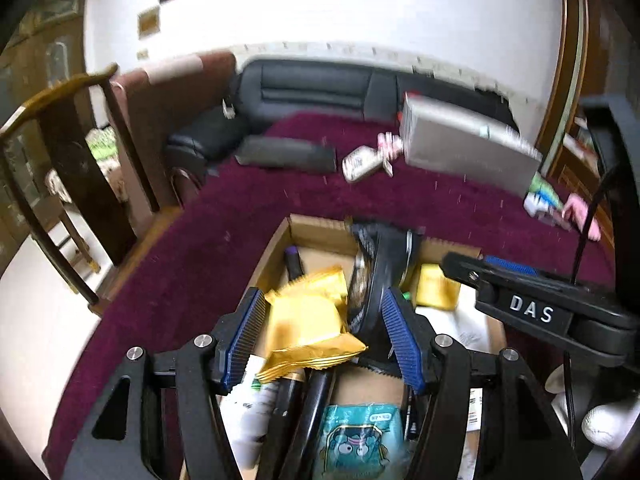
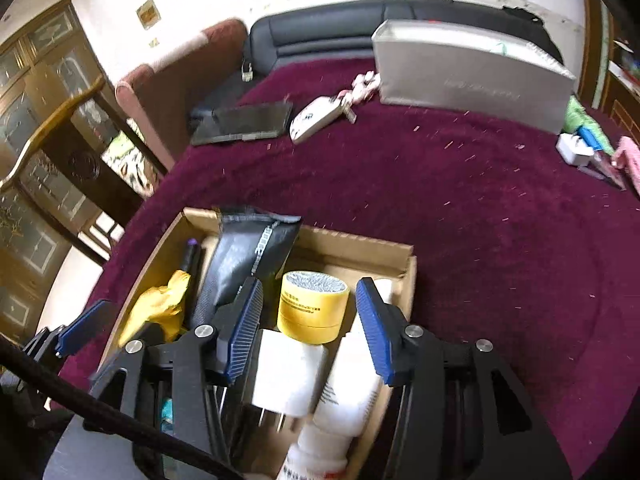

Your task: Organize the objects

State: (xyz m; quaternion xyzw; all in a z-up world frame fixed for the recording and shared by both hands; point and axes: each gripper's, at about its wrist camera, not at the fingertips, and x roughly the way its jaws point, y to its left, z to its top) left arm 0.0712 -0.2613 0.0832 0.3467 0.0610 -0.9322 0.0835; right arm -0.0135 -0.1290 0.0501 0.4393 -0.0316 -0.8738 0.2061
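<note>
Both tools, left tool (image 1: 324, 332) and right tool (image 2: 310, 328), open, empty (over cardboard box (image 2: 352, 248)); lift clear without snagging gold packet (image 1: 308, 320).

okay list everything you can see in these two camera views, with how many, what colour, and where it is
cardboard box: one, brown, near edge of the cloth, under both grippers
gold packets: two, gold, left part of the box
black pouch: one, black, leaning in the box
yellow jar: one, yellow, box middle
white charger: one, white, in front of the jar
white bottle: one, white, lying on the box's right side
teal packet: one, teal, box near end
maroon cloth: one, maroon, covering the surface
silver box: one, silver, far right
black case: one, black, far left
left gripper: black with blue pads, open over the box
right gripper: black with blue pads, open over the jar
</note>
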